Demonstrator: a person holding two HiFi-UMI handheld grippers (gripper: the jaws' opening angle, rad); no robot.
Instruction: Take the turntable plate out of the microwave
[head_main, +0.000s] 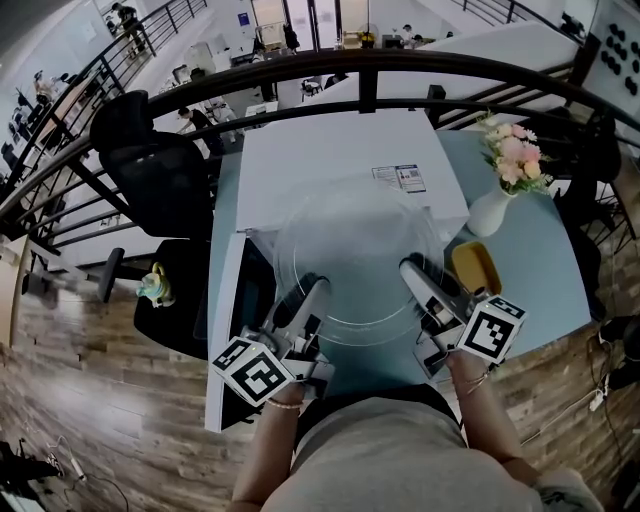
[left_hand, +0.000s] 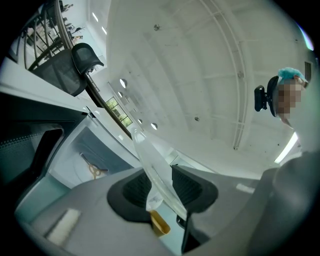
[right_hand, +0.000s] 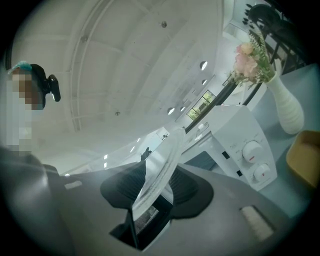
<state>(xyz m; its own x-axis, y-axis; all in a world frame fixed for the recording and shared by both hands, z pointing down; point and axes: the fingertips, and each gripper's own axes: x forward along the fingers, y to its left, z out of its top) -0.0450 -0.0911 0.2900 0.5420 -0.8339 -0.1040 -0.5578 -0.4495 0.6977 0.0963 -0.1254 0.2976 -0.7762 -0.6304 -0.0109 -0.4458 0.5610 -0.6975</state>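
Note:
The clear glass turntable plate (head_main: 358, 262) hangs in the air in front of the white microwave (head_main: 345, 155), outside its cavity. My left gripper (head_main: 311, 292) is shut on the plate's near-left rim, and my right gripper (head_main: 412, 270) is shut on its near-right rim. In the left gripper view the rim (left_hand: 156, 172) runs edge-on between the black pads. The right gripper view shows the same, with the plate's rim (right_hand: 161, 172) clamped and the microwave's dials (right_hand: 251, 150) beyond. The microwave's door (head_main: 228, 320) hangs open at the left.
A white vase with pink flowers (head_main: 498, 195) and a yellow dish (head_main: 476, 267) stand on the pale blue table (head_main: 545, 270) right of the microwave. A black office chair (head_main: 155, 170) is at the left, and a black railing (head_main: 370, 68) runs behind.

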